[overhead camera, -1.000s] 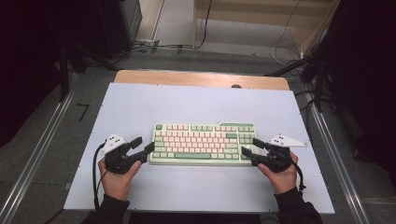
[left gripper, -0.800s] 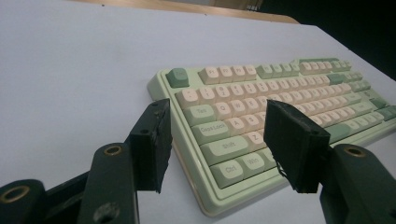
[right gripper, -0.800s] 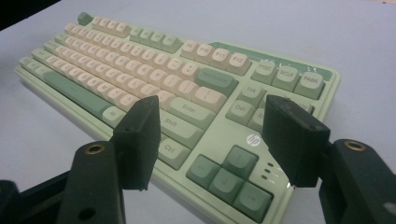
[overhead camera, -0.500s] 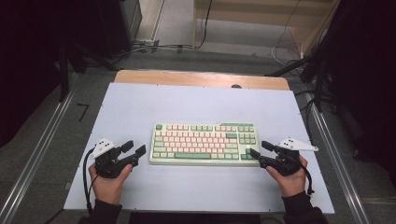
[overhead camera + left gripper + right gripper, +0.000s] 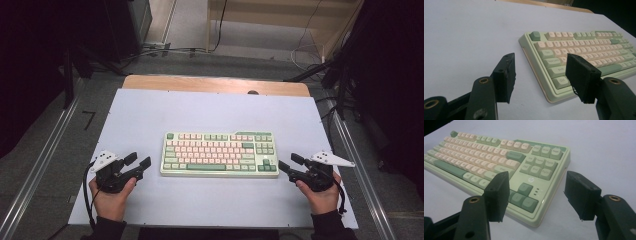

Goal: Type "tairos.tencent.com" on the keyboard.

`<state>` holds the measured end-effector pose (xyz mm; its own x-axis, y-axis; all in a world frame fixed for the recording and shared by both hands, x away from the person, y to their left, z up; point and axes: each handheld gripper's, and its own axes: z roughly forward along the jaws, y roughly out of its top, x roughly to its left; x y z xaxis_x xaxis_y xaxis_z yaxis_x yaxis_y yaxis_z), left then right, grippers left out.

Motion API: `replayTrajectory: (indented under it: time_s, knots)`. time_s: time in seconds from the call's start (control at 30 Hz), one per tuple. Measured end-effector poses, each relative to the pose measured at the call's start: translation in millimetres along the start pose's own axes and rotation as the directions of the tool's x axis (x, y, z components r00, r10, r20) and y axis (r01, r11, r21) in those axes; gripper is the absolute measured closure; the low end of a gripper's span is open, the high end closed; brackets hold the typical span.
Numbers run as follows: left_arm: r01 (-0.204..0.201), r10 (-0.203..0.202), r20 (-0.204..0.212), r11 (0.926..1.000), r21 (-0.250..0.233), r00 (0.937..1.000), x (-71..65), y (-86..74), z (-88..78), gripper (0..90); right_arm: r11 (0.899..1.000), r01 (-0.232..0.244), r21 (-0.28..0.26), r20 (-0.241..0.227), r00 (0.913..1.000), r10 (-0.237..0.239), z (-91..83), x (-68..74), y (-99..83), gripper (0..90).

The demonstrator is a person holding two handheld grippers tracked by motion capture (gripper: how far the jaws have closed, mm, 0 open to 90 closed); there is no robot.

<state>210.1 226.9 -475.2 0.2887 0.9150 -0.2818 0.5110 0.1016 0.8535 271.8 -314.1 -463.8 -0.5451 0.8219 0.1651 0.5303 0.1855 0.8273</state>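
A green keyboard [image 5: 220, 154] with cream and green keys lies flat in the middle of the white table top [image 5: 210, 112]. My left gripper [image 5: 138, 161] rests off the keyboard's left end, open, with nothing between its jaws. In the left gripper view the keyboard's [image 5: 576, 57] near left corner lies just beyond the open gripper [image 5: 541, 75]. My right gripper [image 5: 290, 162] sits off the right end, open and empty, pointing at the keyboard. In the right gripper view the keyboard's [image 5: 499, 162] arrow-key corner shows between the spread jaws of the gripper [image 5: 536, 195].
A wooden strip [image 5: 215, 85] borders the table's far edge, with a small dark knob [image 5: 252, 92] on it. Metal rails [image 5: 37, 165] run along both sides. Cables lie on the floor beyond. Bare white surface surrounds the keyboard.
Both hands have drawn outward and back from the keyboard's ends, the left to the left, the right to the right. The jaws kept their spread. The keyboard has not moved.
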Motion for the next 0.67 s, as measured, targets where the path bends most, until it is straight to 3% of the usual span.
replayTrajectory:
  time_s: [0.47,0.67]
  knots:
    - [0.018,-0.018,-0.027,0.9998,0.000,0.9995,9.3,-2.1,-5.8,41.9,0.999,-0.039,-0.010,0.062,0.9973,0.039,-20.5,-17.6,-11.8,35.0]
    - [0.048,-0.048,-0.026,0.9987,-0.014,0.9985,16.2,-3.4,-6.5,43.3,0.998,-0.055,-0.028,0.087,0.9946,0.057,-29.6,-21.2,-14.8,27.9]
